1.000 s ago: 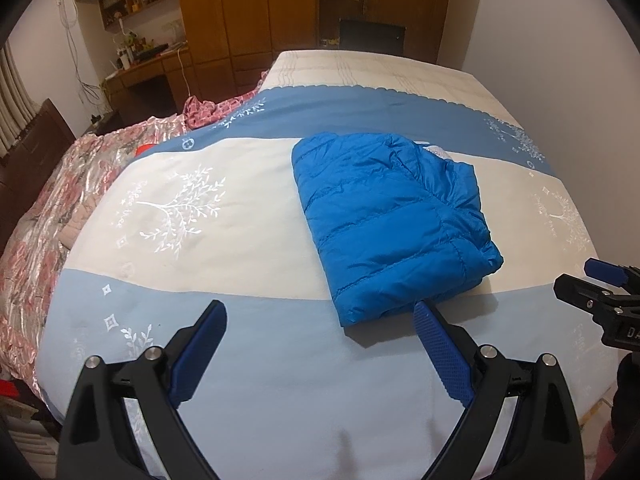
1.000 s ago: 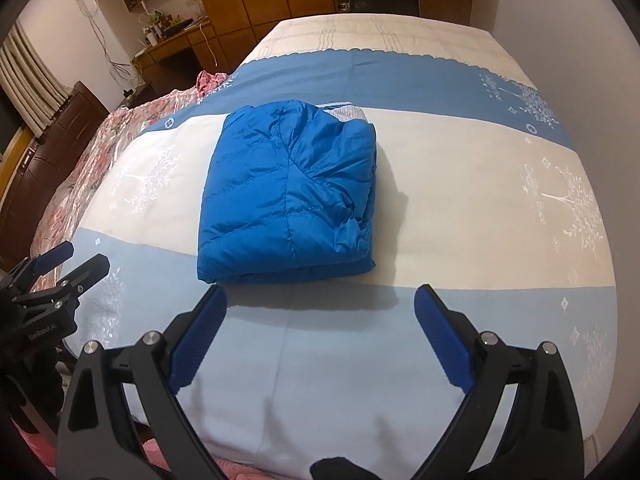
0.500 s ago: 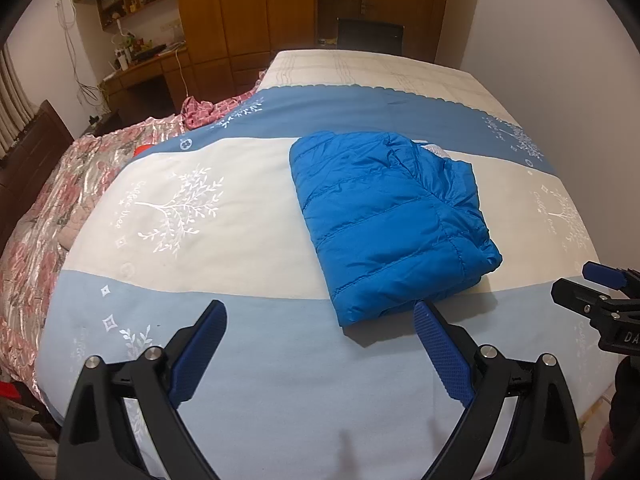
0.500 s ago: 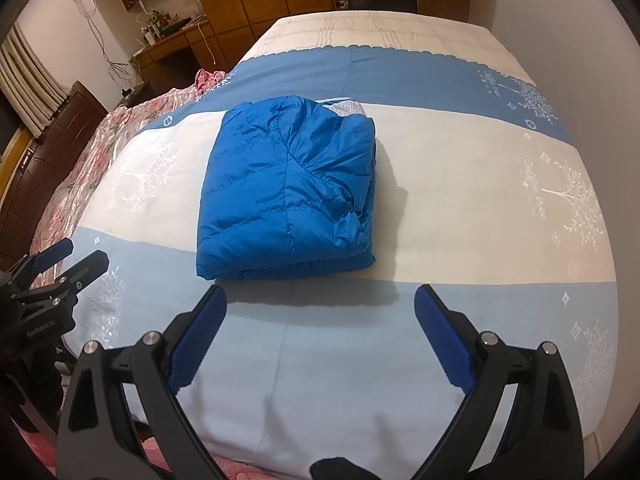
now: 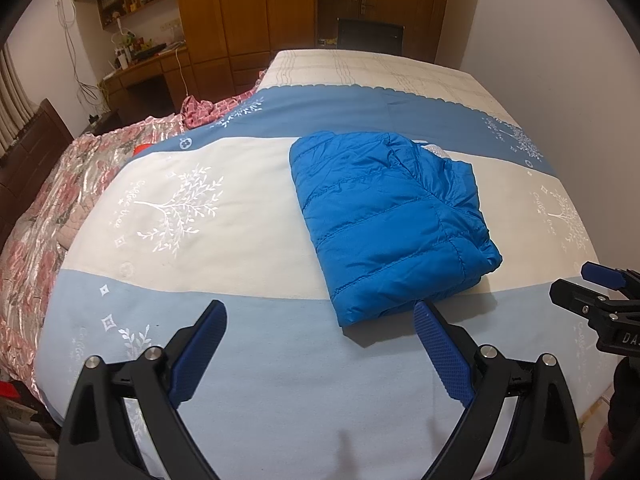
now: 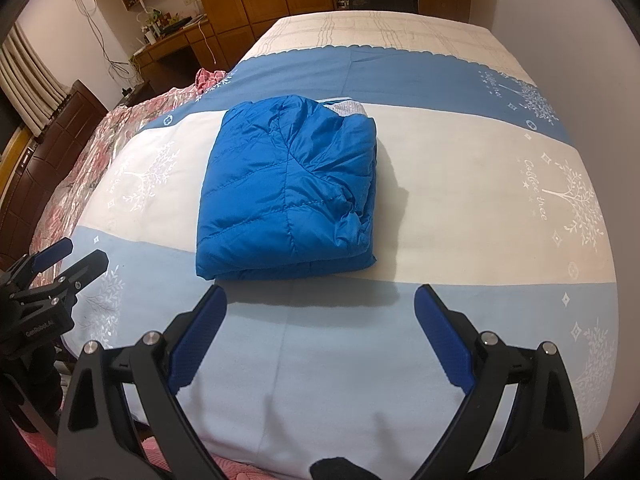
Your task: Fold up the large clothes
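Blue jacket folded on bed. Left tool wide open, empty. Right tool wide open, empty, near jacket.

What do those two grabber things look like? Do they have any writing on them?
Each hand-held gripper is a black plastic frame with two long fingers that spread in a V. The left hand-held gripper and the right hand-held gripper both carry bumpy dark blue pads inside the fingers and round silver screws. Small white lettering runs along the side of each body, too blurred to read fully.
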Available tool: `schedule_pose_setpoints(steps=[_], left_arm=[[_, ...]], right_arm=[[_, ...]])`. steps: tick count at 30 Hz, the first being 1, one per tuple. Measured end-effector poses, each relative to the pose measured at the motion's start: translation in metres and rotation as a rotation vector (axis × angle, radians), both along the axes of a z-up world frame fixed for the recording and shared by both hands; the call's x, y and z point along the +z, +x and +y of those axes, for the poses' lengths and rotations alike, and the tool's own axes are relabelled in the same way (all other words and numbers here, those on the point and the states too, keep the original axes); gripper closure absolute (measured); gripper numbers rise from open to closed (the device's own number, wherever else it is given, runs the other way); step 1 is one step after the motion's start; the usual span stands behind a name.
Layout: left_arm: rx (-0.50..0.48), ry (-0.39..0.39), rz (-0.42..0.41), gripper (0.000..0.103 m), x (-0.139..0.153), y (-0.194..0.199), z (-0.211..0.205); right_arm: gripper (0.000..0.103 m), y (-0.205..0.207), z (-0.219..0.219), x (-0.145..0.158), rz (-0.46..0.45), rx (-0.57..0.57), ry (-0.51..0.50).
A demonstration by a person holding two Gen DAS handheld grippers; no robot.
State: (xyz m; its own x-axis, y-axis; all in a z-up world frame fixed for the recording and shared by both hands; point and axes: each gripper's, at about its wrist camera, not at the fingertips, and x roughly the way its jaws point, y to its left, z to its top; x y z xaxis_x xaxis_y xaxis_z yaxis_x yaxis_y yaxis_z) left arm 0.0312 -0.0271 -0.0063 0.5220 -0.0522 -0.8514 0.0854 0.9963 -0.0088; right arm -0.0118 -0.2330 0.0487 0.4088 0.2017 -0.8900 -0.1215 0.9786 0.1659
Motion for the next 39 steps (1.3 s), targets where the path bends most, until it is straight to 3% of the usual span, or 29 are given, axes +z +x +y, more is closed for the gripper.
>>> schedule_pose_setpoints(steps=[39], left_arm=[[-0.013,-0.007,0.004,0.008,-0.0018,0.0031,-0.0002]], right_arm=[[0.009,0.0038,-0.0011,-0.0033,0.007,0.002,-0.002]])
